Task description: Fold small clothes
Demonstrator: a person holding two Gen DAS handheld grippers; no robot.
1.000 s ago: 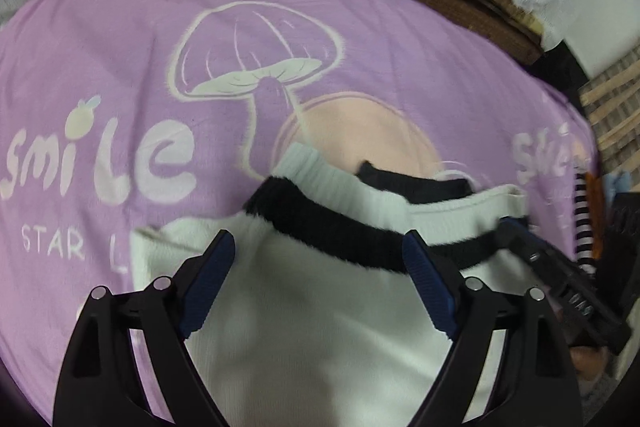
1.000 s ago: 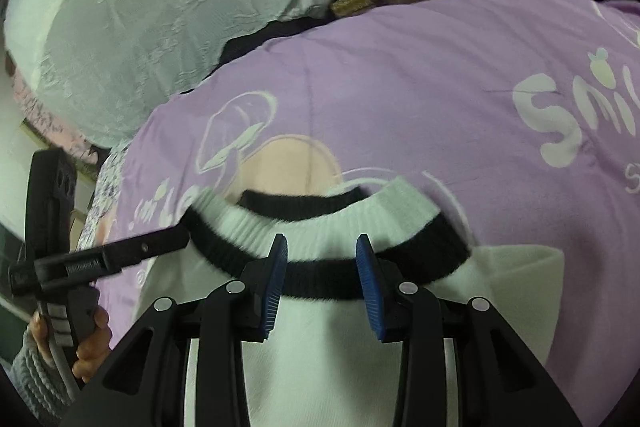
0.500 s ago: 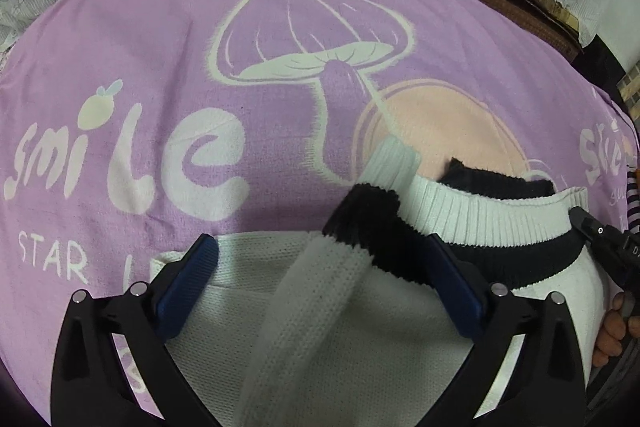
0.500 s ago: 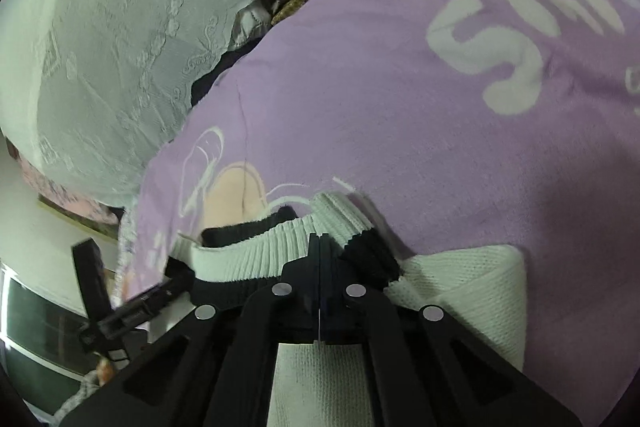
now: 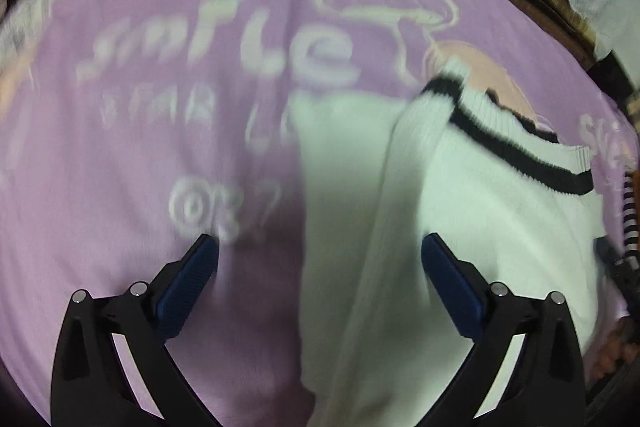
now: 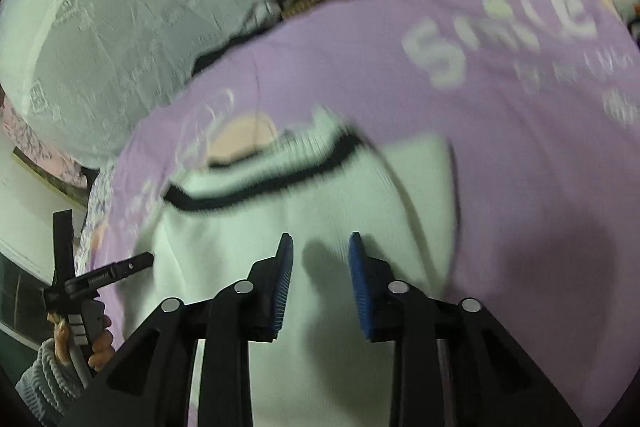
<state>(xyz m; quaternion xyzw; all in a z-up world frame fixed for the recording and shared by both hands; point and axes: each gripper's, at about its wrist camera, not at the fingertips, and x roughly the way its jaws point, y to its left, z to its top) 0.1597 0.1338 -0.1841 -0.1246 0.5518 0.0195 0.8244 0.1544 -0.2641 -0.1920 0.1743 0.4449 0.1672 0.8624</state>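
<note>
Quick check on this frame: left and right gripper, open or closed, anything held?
Left gripper: wide open, holding nothing, above the white sweater.
Right gripper: fingers opening, a gap between them, nothing gripped; white sweater lies below.

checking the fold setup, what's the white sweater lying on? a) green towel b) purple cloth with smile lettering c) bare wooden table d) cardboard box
b, the white sweater lies spread on the purple cloth, whose pale smile lettering shows beside it.
</note>
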